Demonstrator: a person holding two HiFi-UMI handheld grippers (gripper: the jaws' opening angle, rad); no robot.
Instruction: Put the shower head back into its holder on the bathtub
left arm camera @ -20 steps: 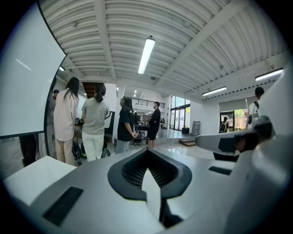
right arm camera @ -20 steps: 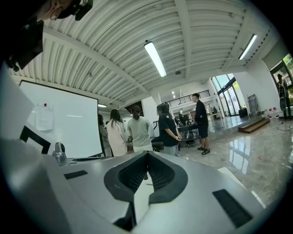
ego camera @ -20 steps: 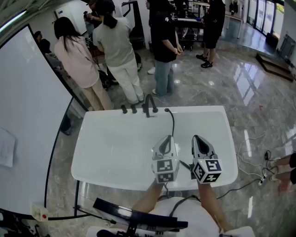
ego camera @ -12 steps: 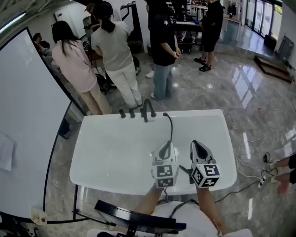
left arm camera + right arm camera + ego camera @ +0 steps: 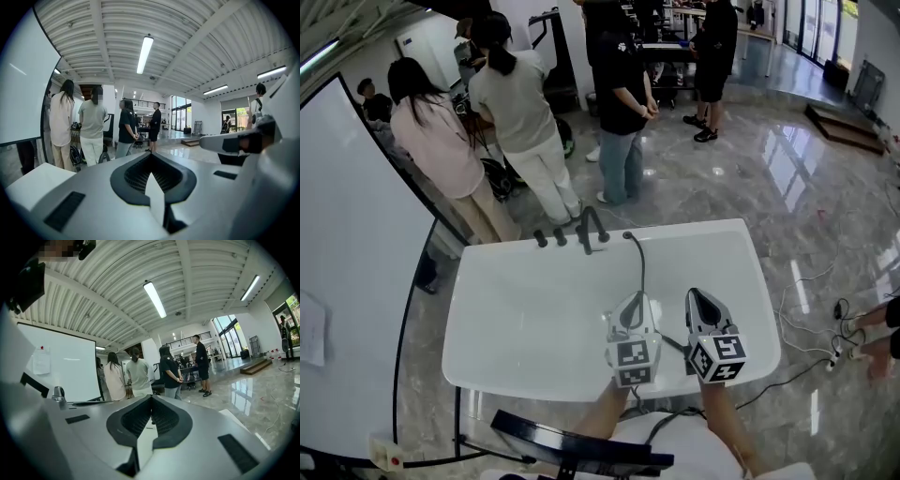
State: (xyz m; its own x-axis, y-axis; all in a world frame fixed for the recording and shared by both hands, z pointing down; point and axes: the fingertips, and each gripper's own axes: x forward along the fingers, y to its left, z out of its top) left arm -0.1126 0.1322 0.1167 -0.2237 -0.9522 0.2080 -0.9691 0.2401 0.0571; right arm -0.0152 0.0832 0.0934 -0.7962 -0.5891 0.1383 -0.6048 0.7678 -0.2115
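White bathtub (image 5: 511, 323), dark taps (image 5: 589, 225) on far rim, left tool (image 5: 635, 302) beside right tool (image 5: 701, 298), people (image 5: 520, 117) beyond

The white oval bathtub (image 5: 487, 272) fills mid-frame. A black metal faucet (image 5: 591, 225) stands on its upper rim, and a thin black hose (image 5: 640, 267) runs down to the left gripper (image 5: 636, 300) — the right gripper (image 5: 699, 296) is just beside it, at lower centre.
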